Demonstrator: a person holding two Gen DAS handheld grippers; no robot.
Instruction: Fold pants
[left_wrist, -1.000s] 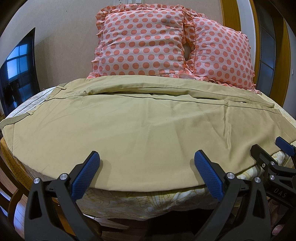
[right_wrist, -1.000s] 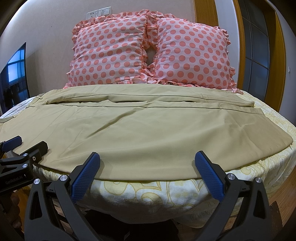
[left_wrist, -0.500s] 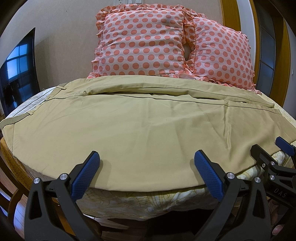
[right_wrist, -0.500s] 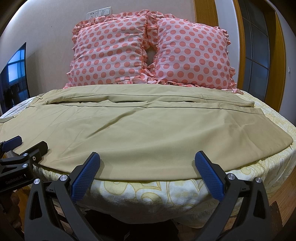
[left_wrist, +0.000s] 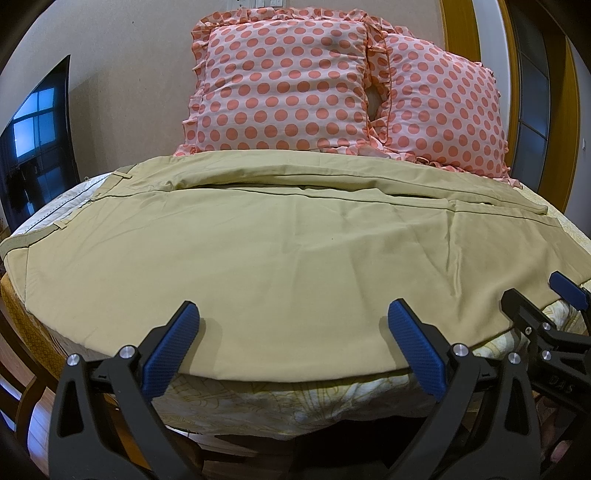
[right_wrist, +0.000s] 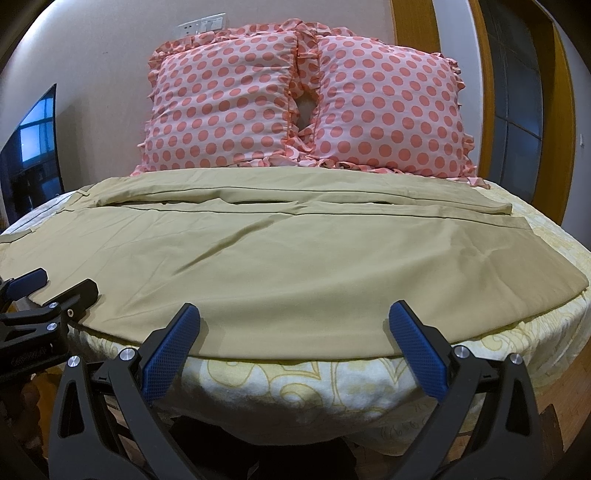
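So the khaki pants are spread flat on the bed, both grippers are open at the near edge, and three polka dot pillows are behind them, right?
Not quite: the right wrist view shows two polka dot pillows, not three. The rest holds: pants flat, left gripper and right gripper open.

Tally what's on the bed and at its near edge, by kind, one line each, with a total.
Khaki pants, spread flat: 1
Pink polka-dot pillows, left pillow and right pillow: 2
Handheld tools, left tool and right tool, both open at the pants' near edge: 2
Total: 5
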